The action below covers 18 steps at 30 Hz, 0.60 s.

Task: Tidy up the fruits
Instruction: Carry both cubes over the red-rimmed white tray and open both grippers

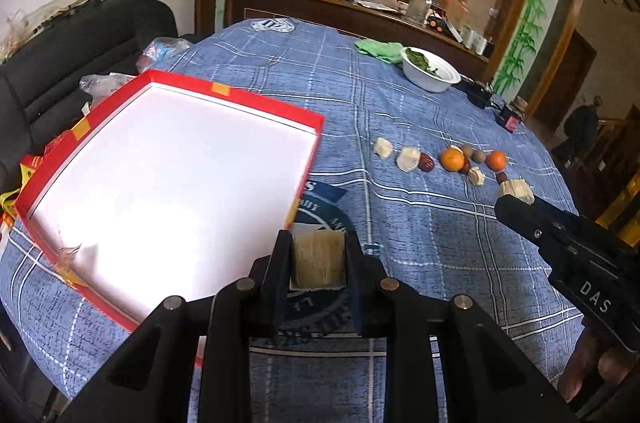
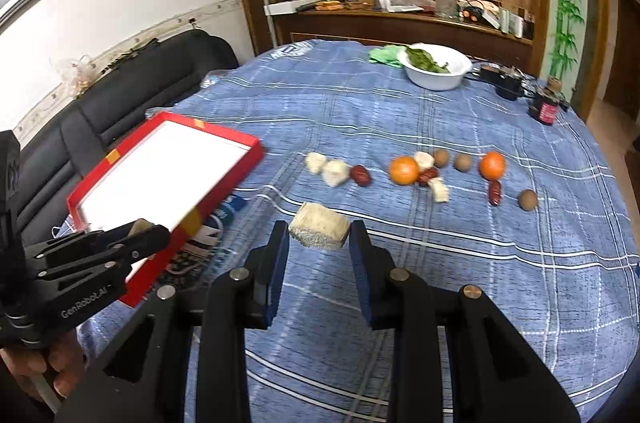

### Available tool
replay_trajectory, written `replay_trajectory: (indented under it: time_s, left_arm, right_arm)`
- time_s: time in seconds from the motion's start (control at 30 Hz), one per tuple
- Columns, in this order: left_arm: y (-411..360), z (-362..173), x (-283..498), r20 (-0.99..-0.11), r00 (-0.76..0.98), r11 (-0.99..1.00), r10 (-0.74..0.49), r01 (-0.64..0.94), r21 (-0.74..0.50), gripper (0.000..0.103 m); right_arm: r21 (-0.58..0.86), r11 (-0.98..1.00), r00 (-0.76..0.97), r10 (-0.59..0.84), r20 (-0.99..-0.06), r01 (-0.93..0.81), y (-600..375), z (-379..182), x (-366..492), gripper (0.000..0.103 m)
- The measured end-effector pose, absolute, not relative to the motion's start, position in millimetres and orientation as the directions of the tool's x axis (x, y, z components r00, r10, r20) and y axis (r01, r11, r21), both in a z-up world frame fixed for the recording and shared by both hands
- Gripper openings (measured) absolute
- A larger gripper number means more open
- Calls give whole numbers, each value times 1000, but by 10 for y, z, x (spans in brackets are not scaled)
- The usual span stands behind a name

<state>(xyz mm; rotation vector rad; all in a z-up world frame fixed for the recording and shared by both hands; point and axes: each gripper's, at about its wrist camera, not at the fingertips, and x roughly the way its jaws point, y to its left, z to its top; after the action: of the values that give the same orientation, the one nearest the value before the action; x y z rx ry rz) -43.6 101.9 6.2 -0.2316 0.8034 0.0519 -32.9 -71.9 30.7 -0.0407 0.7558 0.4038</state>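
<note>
My left gripper [image 1: 318,263] is shut on a pale fibrous sugarcane piece [image 1: 318,259], just off the near right corner of a red box with a white inside [image 1: 160,179]. My right gripper [image 2: 318,243] is open, its fingers on either side of another pale sugarcane piece [image 2: 320,225] lying on the blue cloth; it does not squeeze it. Beyond it lies a row of fruit: two oranges [image 2: 404,170] [image 2: 492,165], red dates [image 2: 360,175], brown round fruits [image 2: 528,200] and more pale pieces [image 2: 335,173]. The left gripper also shows in the right wrist view [image 2: 144,235].
A white bowl with green leaves [image 2: 436,67] and a green cloth [image 2: 382,56] stand at the far side of the round table. A dark jar [image 2: 544,107] and black devices sit at the far right. A black sofa [image 1: 80,55] is left of the table.
</note>
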Motion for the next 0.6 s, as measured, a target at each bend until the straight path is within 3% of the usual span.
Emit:
replay_trajectory:
  time_s: [0.6]
  left_arm:
    - [1645,105,-535,-702,709,926,65,-306,-222,24]
  right_arm:
    - [139,857,611,458,-646,-496,-4,393,-325,33]
